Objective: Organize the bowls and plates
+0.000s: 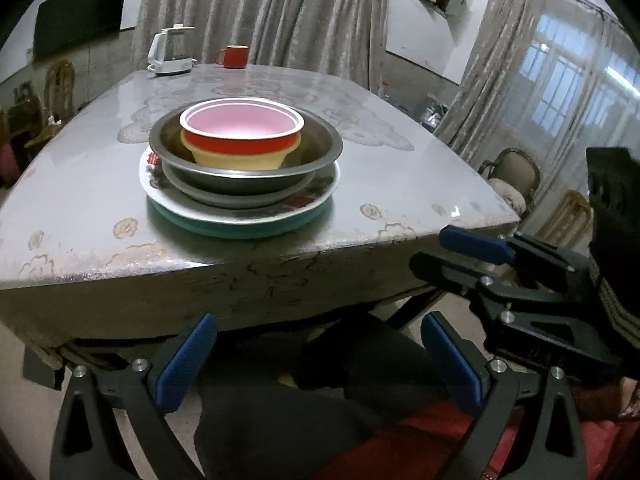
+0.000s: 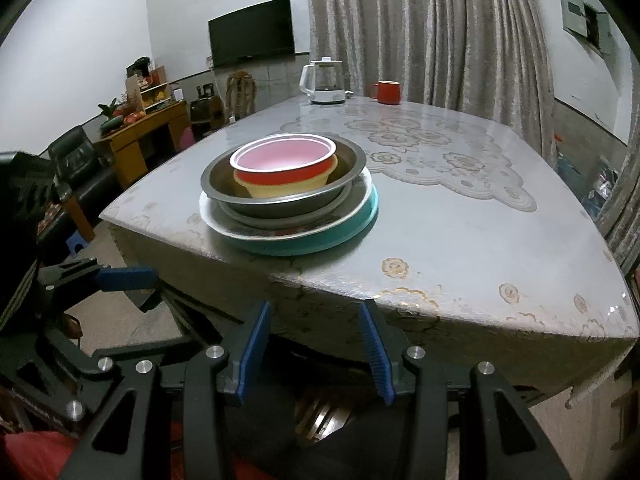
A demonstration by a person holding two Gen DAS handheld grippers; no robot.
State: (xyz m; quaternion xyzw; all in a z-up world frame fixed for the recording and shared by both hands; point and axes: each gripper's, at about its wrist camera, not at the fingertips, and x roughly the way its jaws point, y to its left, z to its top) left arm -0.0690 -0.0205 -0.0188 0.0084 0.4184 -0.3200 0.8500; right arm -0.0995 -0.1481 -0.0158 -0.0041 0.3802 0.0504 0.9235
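Both of your tools hang below the table [image 1: 100,184] edge, clear of everything: left gripper [image 1: 320,364] spread wide and empty, right gripper [image 2: 316,354] parted, empty too. Every dish sits nested in one stack [image 1: 240,164] near the front edge, red bowl [image 1: 240,130] topmost, so little seems left.

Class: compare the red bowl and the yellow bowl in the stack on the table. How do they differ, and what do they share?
The red bowl sits on top, nested in the yellow bowl. The red bowl's pink inside and white rim show; the yellow bowl's inside is hidden. Both stand upright inside the metal bowl.
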